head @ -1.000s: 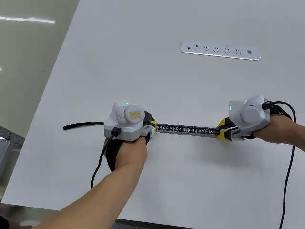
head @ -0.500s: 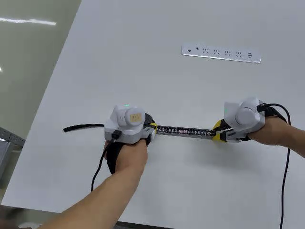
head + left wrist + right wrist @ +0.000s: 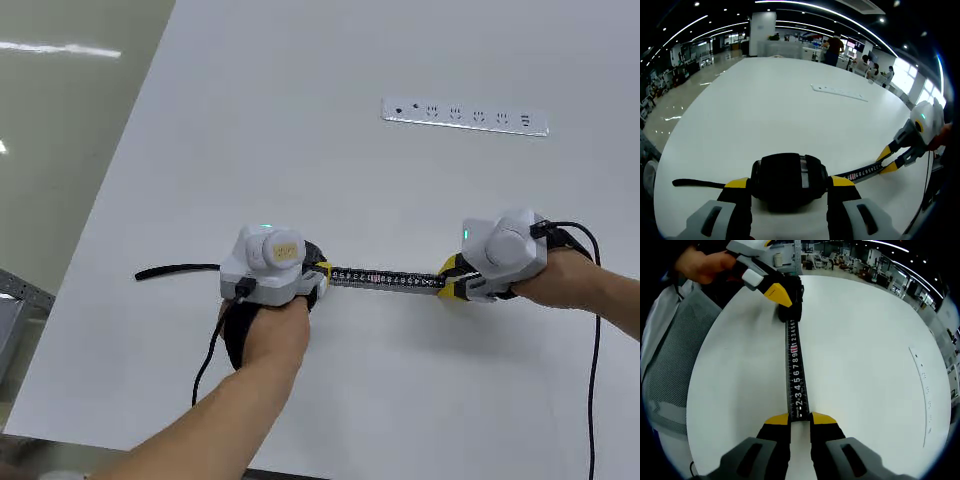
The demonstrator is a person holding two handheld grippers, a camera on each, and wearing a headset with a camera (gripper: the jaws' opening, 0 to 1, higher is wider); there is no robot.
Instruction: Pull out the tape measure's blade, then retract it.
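Note:
The black tape measure case [image 3: 788,177] lies on the white table, clamped between the yellow-tipped jaws of my left gripper [image 3: 318,277]. Its black wrist strap [image 3: 175,269] trails to the left. The numbered blade [image 3: 385,279] runs out to the right, and my right gripper [image 3: 450,280] is shut on the blade's end. In the right gripper view the blade [image 3: 795,370] stretches straight away from my right gripper [image 3: 799,419] to the case [image 3: 791,307] in my left gripper [image 3: 777,295]. In the left gripper view the right gripper [image 3: 888,161] pinches the blade [image 3: 862,173] at the right.
A white power strip [image 3: 464,116] lies far back on the table [image 3: 300,130]. The table's left edge drops to a glossy floor [image 3: 50,120]. Black cables hang from both grippers. People and desks stand in the room beyond.
My right gripper has moved left toward the case with the blade's end in it, so the exposed blade is shorter. The left gripper and case have stayed put.

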